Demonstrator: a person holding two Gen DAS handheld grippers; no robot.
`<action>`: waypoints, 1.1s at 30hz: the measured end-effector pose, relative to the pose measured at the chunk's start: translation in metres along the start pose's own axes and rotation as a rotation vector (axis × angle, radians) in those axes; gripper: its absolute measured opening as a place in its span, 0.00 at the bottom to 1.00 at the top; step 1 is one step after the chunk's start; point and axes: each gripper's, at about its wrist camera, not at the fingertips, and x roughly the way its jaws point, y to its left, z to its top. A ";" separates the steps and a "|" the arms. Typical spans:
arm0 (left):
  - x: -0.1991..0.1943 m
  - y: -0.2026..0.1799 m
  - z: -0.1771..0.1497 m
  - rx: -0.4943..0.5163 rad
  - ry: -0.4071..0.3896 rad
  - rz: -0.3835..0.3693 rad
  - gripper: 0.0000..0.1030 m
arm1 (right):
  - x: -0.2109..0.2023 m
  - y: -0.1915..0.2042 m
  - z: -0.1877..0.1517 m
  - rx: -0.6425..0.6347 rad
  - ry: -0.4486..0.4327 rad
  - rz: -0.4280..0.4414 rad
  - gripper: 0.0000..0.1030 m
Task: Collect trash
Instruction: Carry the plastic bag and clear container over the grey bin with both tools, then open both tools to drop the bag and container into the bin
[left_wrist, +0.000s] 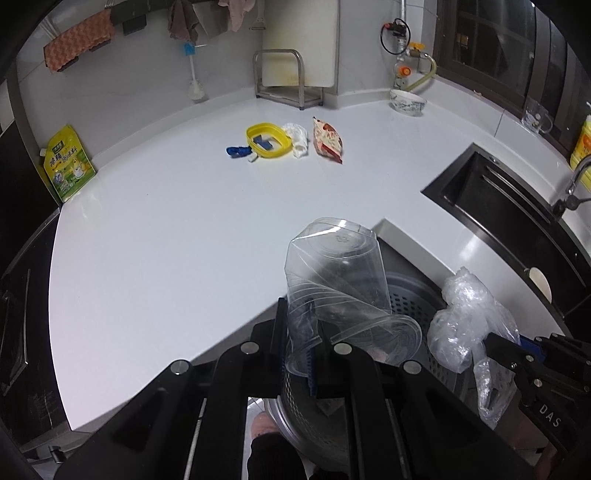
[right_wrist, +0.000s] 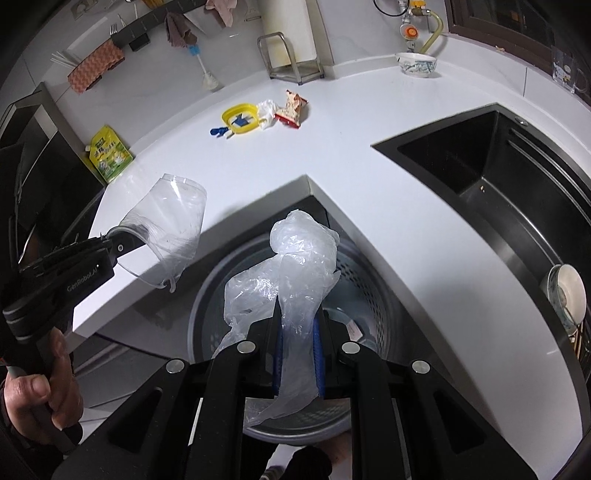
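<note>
Right wrist view: the white surface is carrying a yellow lid and wrappers; the perforated bin is sitting below its edge. Right gripper jaws are pinching a plastic bag over the bin; left gripper jaws are pinching a clear cup.

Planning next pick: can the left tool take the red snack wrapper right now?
Probably not yet: the left tool is shut on a clear plastic cup, though nothing blocks the snack wrapper.

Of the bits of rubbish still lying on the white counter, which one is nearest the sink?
The red and white snack wrapper. It lies at the sink end of the cluster, with the crumpled white tissue, yellow plastic lid and blue scrap beyond it.
</note>
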 end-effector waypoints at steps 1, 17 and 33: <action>0.001 -0.002 -0.003 0.004 0.006 -0.001 0.09 | 0.002 -0.001 -0.003 0.004 0.007 0.003 0.13; 0.046 -0.015 -0.049 0.048 0.151 -0.011 0.10 | 0.044 -0.010 -0.035 0.033 0.121 0.003 0.13; 0.067 -0.015 -0.055 0.026 0.184 -0.007 0.22 | 0.071 -0.017 -0.036 0.063 0.162 -0.009 0.13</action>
